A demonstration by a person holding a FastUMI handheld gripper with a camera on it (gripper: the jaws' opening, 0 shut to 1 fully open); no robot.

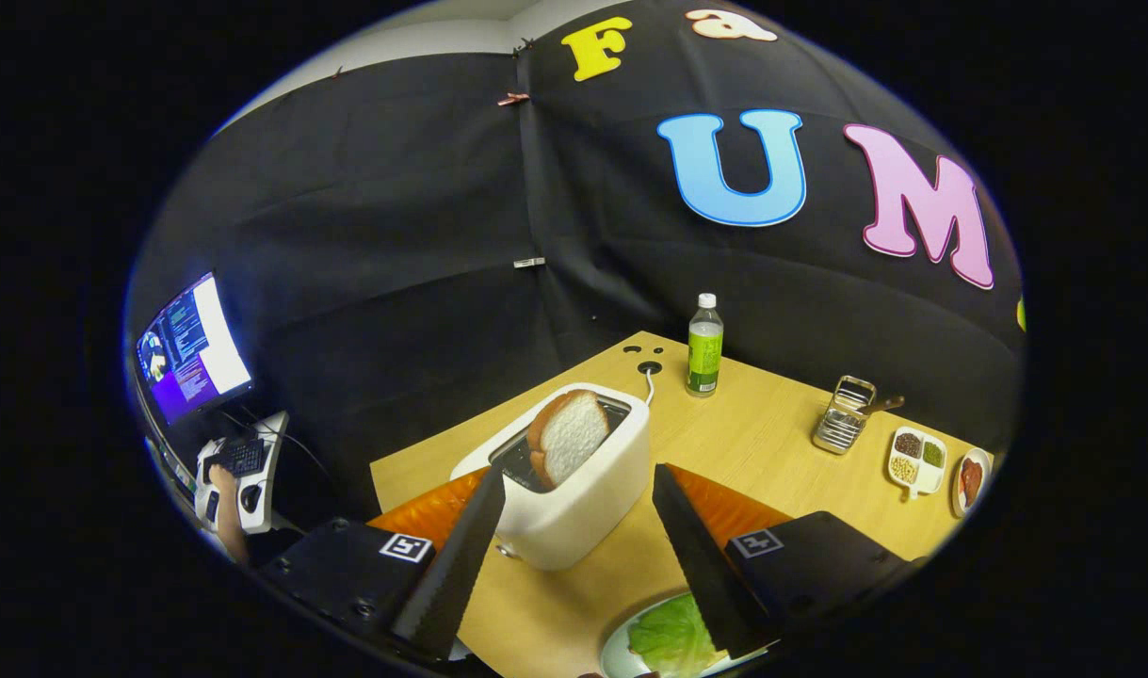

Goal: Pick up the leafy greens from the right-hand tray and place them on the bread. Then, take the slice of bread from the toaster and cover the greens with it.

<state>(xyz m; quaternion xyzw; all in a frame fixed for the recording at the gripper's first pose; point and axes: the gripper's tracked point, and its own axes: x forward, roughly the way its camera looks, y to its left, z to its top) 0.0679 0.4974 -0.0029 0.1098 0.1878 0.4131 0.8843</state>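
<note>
Between the spread, empty fingers of the gripper (578, 480), a rounded white toaster (574, 480) on the wood-grain table (771, 443) holds a porous bread slice (568, 436); crinkled leafy greens (670, 637) lie on a plate below.

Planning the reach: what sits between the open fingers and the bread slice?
Gripper view: the gripper is open; only the toaster's white wall lies before the bread slice.
</note>
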